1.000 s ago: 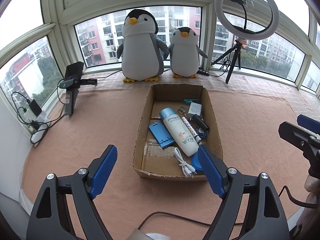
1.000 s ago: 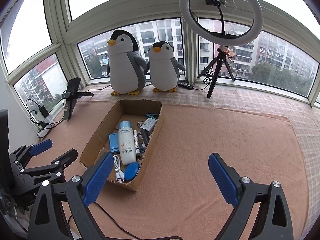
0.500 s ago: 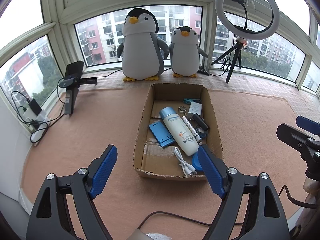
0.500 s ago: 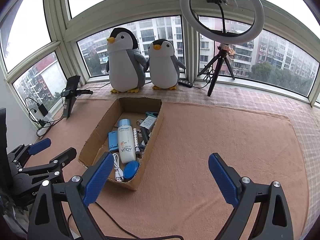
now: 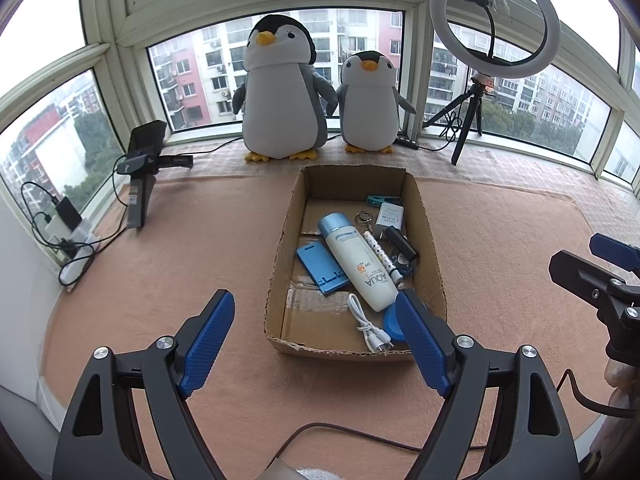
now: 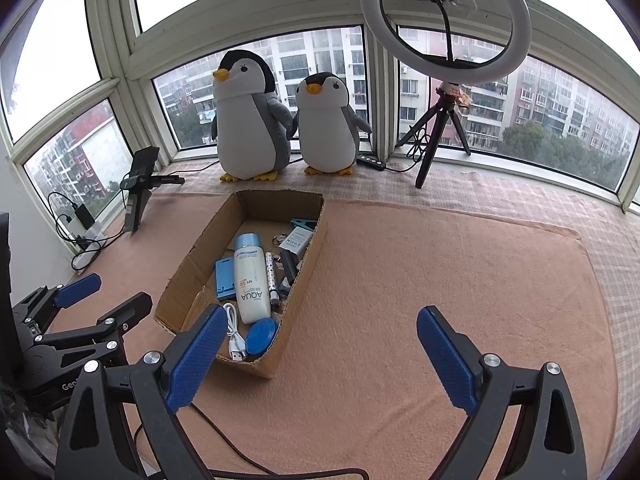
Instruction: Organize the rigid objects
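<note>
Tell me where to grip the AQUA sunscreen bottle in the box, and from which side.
Grip the AQUA bottle across its white body, around mid-length, coming from above. It lies flat on the cardboard box floor with the box walls blocking side approaches. The jaws would straddle its narrow width, though the blue stand and dotted pen crowd both flanks, so clearance looks tight.

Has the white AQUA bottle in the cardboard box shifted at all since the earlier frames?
No. The AQUA bottle lies where it did, cap toward the box's far wall, between the blue holder and the dotted pen in the cardboard box.
</note>
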The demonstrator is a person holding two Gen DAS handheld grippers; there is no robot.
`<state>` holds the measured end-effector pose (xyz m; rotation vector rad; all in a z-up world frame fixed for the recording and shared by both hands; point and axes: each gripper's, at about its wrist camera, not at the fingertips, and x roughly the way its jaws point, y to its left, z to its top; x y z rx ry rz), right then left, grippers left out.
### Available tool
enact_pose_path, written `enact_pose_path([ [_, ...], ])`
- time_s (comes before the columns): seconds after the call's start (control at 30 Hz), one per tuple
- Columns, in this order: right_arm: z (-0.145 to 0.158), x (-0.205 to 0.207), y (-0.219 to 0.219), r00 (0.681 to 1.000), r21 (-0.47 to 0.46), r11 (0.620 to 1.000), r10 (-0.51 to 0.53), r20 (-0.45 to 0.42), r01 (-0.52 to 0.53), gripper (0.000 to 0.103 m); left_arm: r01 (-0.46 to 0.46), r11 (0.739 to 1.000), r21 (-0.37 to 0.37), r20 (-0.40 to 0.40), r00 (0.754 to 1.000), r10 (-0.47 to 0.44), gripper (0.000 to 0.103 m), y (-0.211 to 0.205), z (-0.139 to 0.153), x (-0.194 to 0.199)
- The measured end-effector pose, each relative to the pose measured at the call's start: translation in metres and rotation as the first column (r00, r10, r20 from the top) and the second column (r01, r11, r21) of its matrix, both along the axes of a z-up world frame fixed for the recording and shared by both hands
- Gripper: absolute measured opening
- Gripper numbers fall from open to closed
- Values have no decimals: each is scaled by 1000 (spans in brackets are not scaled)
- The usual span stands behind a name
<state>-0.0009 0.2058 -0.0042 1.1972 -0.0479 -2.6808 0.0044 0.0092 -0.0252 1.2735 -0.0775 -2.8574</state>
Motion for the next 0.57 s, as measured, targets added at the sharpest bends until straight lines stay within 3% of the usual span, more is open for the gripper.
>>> enact_pose_path([
  [0.57,-3,-1,-2,1000,9,1000,2,14,-2,94,-13,1000,8,16,1000,13,83,-1,-3,-4],
])
